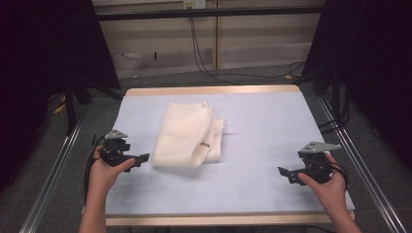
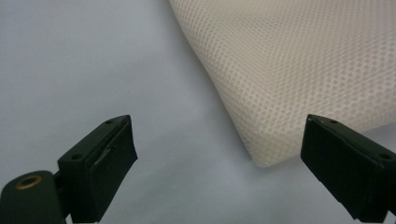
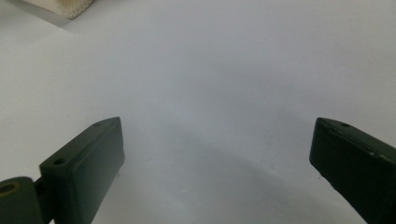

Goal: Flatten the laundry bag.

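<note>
Folded mesh cloth (image 1: 188, 135) just beside left gripper (image 1: 144, 158), right gripper (image 1: 283, 171) well apart, both spread wide

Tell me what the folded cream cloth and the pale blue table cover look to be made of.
Folded cream cloth: likely synthetic mesh knit, matte; a honeycomb of tiny holes shows in the left gripper view. Pale blue table cover: smooth, matte sheet, perhaps paper or vinyl; no weave or gloss visible.
</note>
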`<state>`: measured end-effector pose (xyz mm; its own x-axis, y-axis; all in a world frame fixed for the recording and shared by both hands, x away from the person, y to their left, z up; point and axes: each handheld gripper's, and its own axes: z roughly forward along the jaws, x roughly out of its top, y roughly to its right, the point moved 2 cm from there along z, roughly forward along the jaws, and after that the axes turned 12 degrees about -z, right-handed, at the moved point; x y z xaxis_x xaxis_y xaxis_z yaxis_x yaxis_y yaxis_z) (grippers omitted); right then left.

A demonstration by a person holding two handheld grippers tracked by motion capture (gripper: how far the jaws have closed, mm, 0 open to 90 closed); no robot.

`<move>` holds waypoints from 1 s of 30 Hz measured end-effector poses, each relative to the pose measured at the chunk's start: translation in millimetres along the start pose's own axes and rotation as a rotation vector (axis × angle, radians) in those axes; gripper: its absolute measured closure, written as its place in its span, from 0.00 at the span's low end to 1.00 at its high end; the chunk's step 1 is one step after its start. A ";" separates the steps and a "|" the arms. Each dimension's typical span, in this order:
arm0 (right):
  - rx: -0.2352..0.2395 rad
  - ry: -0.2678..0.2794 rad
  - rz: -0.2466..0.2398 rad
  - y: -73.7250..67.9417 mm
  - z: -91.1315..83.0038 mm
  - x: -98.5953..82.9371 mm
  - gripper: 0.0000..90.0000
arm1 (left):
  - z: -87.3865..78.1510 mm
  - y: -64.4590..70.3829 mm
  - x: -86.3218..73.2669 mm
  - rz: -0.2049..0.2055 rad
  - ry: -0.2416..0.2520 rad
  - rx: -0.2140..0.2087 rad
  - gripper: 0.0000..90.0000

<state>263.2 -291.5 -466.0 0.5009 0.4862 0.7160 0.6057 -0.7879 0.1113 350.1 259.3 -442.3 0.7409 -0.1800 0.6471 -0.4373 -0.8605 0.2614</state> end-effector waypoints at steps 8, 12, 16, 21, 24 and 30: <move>0.029 -0.013 -0.025 -11.1 9.0 5.7 0.03 | 5.4 7.7 -0.8 0.013 -0.002 -0.005 0.11; 0.047 -0.023 -0.037 -18.9 15.6 11.2 0.03 | 8.6 11.9 -2.4 0.022 -0.012 -0.010 0.11; 0.073 -0.022 -0.043 -30.0 23.8 20.2 0.03 | 11.0 17.2 -3.4 0.032 -0.022 -0.020 0.11; 0.100 -0.015 -0.062 -42.9 35.3 34.5 0.04 | 9.3 22.7 -2.3 0.040 -0.007 -0.031 0.11; 0.119 -0.015 -0.072 -50.1 42.1 42.0 0.04 | 7.9 26.3 -1.5 0.055 -0.016 -0.049 0.10; 0.142 -0.002 -0.066 -61.3 53.8 54.3 0.06 | 7.0 30.4 -1.4 0.072 -0.023 -0.053 0.10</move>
<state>286.5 -196.4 -471.0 0.4582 0.5361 0.7090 0.7185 -0.6930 0.0597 339.3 230.1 -440.3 0.7180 -0.2518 0.6489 -0.5154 -0.8189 0.2525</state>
